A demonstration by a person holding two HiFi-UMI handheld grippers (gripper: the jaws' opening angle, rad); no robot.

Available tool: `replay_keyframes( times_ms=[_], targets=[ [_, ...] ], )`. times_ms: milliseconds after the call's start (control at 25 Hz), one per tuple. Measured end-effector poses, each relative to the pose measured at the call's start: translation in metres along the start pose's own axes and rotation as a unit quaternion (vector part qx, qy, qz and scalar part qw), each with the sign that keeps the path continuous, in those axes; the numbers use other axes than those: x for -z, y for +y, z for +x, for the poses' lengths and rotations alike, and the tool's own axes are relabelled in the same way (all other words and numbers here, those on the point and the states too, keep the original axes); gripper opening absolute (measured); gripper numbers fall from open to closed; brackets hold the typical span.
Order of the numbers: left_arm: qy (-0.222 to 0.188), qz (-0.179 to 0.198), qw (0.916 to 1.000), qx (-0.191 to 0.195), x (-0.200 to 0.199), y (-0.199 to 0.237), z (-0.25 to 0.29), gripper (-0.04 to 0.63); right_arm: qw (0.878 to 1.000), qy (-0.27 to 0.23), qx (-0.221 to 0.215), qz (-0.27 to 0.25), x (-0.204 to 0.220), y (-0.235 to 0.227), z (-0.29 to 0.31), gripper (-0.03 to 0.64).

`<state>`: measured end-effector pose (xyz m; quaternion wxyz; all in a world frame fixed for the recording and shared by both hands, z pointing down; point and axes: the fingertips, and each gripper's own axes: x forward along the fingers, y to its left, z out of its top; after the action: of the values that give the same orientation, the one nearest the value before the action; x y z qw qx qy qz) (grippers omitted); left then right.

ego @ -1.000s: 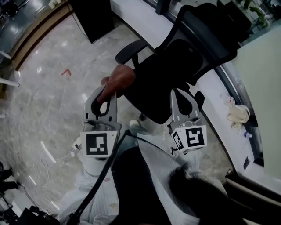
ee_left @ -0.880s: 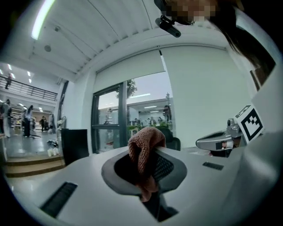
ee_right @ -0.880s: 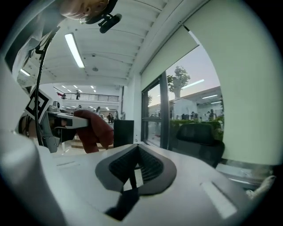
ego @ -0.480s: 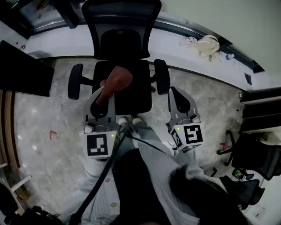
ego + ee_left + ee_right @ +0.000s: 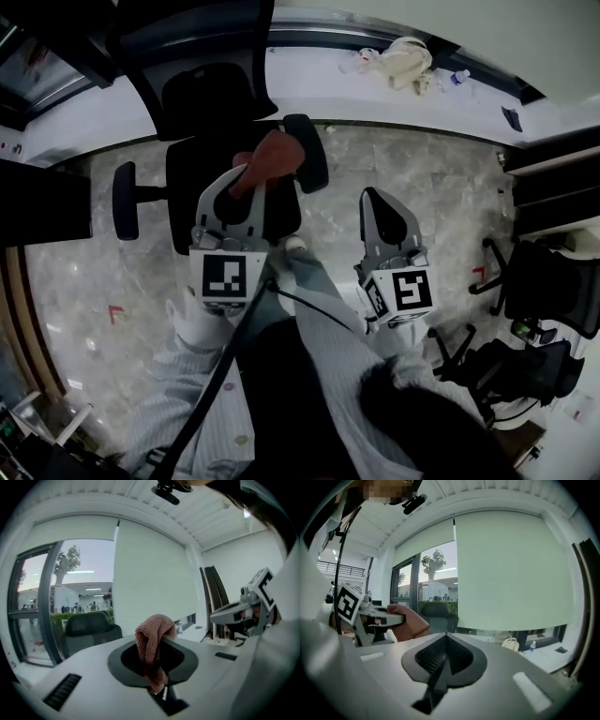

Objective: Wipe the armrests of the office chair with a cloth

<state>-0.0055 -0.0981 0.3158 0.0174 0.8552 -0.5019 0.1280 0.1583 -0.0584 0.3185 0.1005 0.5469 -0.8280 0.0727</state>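
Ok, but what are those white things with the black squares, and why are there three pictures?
They are tools a person holds, one in each hand. The head view comes from a camera on the person's head, looking down at their legs and the floor. The other two come from cameras riding on each tool. The left hand-held gripper pinches a reddish cloth. The right hand-held gripper is shut on nothing. Ahead stands a black office chair; the cloth shows near one armrest, but I cannot tell whether it touches.
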Motion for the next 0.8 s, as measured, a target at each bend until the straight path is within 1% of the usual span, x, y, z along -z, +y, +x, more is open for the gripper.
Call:
replay_keyframes(
  times_ms=[80, 120, 240, 360, 400, 480, 560, 680, 720, 760, 800],
  targets=[
    [0.017, 0.035, 0.9988, 0.029, 0.025, -0.018, 0.039, 0.035, 1.000, 0.011, 0.006, 0.008, 0.016, -0.012, 0.003, 0.002],
    [0.034, 0.053, 0.9970, 0.044, 0.040, -0.029, 0.056, 0.035, 1.000, 0.017, 0.006, 0.016, 0.026, -0.018, 0.004, 0.002],
    [0.096, 0.098, 0.9859, 0.096, 0.090, -0.071, 0.099, 0.035, 0.998, 0.043, 0.009, 0.040, 0.060, -0.037, -0.001, 0.002],
    [0.151, 0.127, 0.9699, 0.142, 0.146, -0.103, 0.131, 0.035, 0.995, 0.078, 0.013, 0.063, 0.094, -0.050, 0.000, 0.002],
    [0.168, 0.142, 0.9626, 0.158, 0.165, -0.112, 0.140, 0.035, 0.994, 0.087, 0.015, 0.071, 0.103, -0.054, 0.003, 0.002],
    [0.198, 0.183, 0.9449, 0.185, 0.202, -0.125, 0.157, 0.035, 0.992, 0.099, 0.018, 0.083, 0.118, -0.061, 0.010, 0.002],
    [0.208, 0.231, 0.9295, 0.199, 0.226, -0.132, 0.171, 0.035, 0.990, 0.107, 0.015, 0.089, 0.127, -0.067, 0.015, 0.002],
    [0.187, 0.301, 0.9124, 0.205, 0.234, -0.132, 0.192, 0.035, 0.989, 0.120, 0.002, 0.084, 0.135, -0.076, 0.020, 0.002],
    [0.184, 0.316, 0.9085, 0.203, 0.234, -0.129, 0.200, 0.035, 0.989, 0.125, -0.002, 0.083, 0.138, -0.079, 0.022, 0.002],
    [0.184, 0.325, 0.9066, 0.197, 0.234, -0.122, 0.209, 0.035, 0.988, 0.130, -0.004, 0.084, 0.141, -0.082, 0.024, 0.002],
    [0.188, 0.327, 0.9068, 0.188, 0.235, -0.114, 0.220, 0.035, 0.987, 0.134, -0.005, 0.086, 0.144, -0.084, 0.027, 0.002]
  ],
)
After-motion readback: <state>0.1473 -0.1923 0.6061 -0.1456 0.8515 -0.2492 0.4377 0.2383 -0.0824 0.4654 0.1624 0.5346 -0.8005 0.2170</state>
